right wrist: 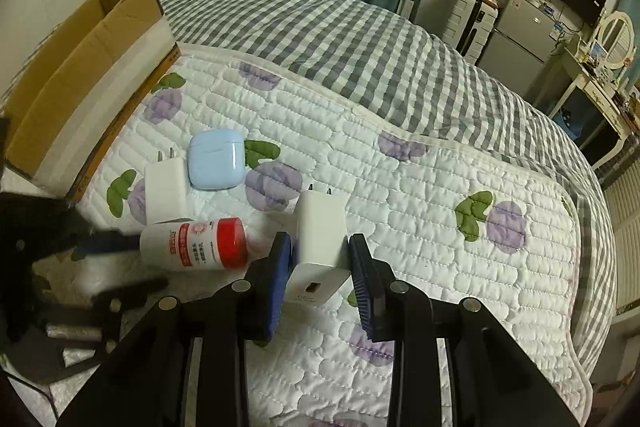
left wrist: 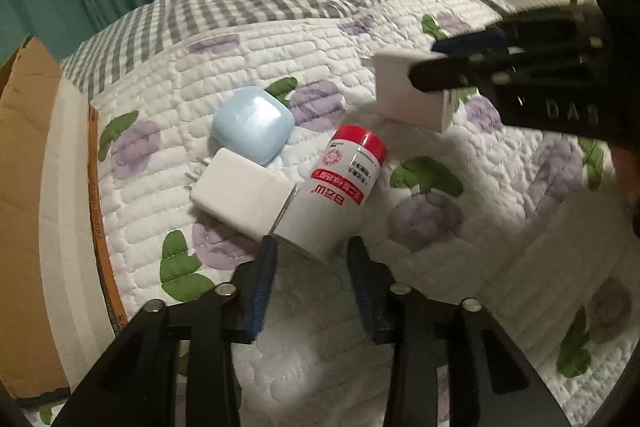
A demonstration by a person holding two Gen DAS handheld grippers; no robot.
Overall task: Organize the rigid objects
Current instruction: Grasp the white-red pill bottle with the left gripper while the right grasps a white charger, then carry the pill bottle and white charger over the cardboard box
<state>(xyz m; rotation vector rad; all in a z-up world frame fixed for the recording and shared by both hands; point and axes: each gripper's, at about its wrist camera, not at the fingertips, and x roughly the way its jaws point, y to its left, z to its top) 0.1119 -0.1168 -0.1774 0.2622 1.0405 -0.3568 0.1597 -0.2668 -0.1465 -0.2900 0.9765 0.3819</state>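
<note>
On the quilt lie a white bottle with a red cap (left wrist: 340, 187) (right wrist: 196, 245), a white charger (left wrist: 240, 201) (right wrist: 166, 193) and a light blue earbud case (left wrist: 252, 127) (right wrist: 215, 159). My left gripper (left wrist: 312, 247) is open, its fingers on either side of the bottle's base. My right gripper (right wrist: 320, 247) (left wrist: 424, 67) is shut on a second white charger (right wrist: 320, 243) (left wrist: 412, 95) and holds it just above the quilt, right of the bottle.
An open cardboard box (right wrist: 76, 83) (left wrist: 24, 227) stands at the quilt's left edge. A grey checked blanket (right wrist: 340, 39) covers the far part of the bed. A fridge and desk (right wrist: 520, 31) stand beyond the bed.
</note>
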